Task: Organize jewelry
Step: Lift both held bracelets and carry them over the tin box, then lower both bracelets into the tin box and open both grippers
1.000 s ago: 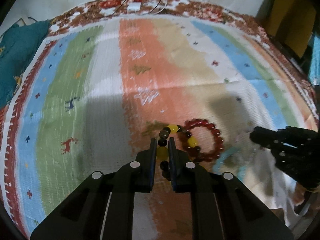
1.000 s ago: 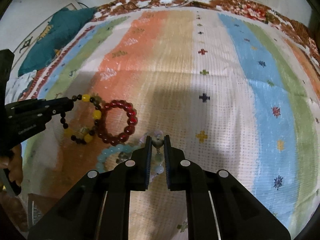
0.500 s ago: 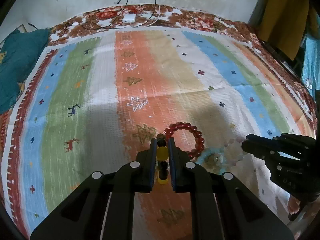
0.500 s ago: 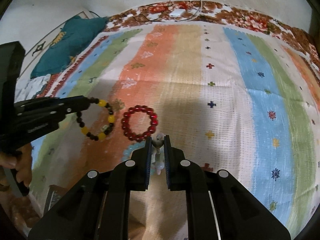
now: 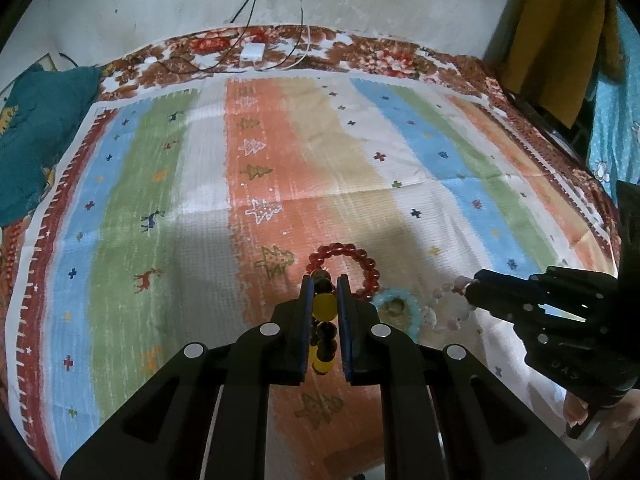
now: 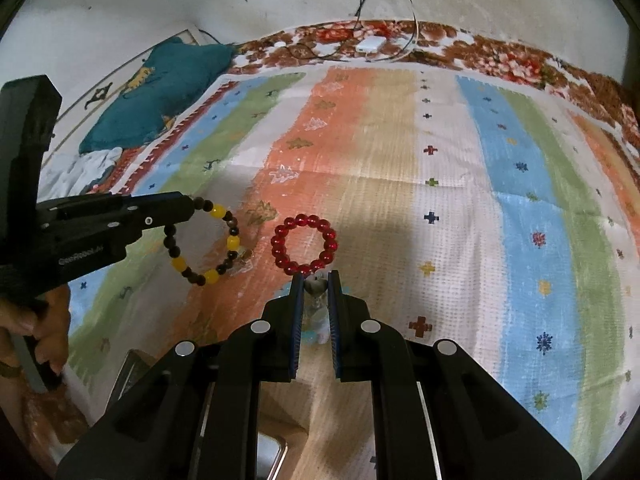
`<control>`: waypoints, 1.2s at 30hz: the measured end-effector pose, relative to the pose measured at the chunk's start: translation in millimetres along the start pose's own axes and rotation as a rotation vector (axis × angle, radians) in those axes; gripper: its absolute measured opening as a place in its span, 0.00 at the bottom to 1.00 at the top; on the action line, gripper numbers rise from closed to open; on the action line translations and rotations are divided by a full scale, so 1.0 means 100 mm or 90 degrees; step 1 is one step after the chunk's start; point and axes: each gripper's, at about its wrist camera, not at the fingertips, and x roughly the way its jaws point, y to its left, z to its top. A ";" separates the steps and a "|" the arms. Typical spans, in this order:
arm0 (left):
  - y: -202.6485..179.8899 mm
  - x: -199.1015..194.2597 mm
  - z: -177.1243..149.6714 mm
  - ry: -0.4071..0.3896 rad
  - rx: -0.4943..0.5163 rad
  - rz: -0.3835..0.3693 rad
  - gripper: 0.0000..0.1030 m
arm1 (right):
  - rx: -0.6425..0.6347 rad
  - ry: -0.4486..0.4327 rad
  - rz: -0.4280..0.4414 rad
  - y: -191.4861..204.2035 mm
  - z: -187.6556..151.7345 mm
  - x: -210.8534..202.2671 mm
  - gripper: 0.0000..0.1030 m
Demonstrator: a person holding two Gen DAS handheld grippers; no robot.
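Early stage: left gripper point(image 5: 325, 286) jaws clamp the yellow-and-dark bead bracelet point(image 6: 208, 240), right gripper point(image 6: 316, 280) jaws clamp a pale bead bracelet point(image 5: 450, 304); red bracelet point(image 6: 304, 245) and turquoise bracelet point(image 5: 396, 309) lie unsorted on the bedspread point(image 6: 460, 200).

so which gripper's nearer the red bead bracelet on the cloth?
Right. The right gripper sits just beside the red bead bracelet, holding pale beads. The left gripper hangs farther off, clamping the yellow-and-dark bracelet.

Home bedroom; striped bedspread point(image 5: 208, 168), pillow point(image 6: 160, 92)
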 end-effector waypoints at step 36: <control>-0.37 -0.97 -0.56 -0.086 0.013 -0.064 0.11 | -0.078 -0.132 0.060 0.44 -0.33 -0.90 0.12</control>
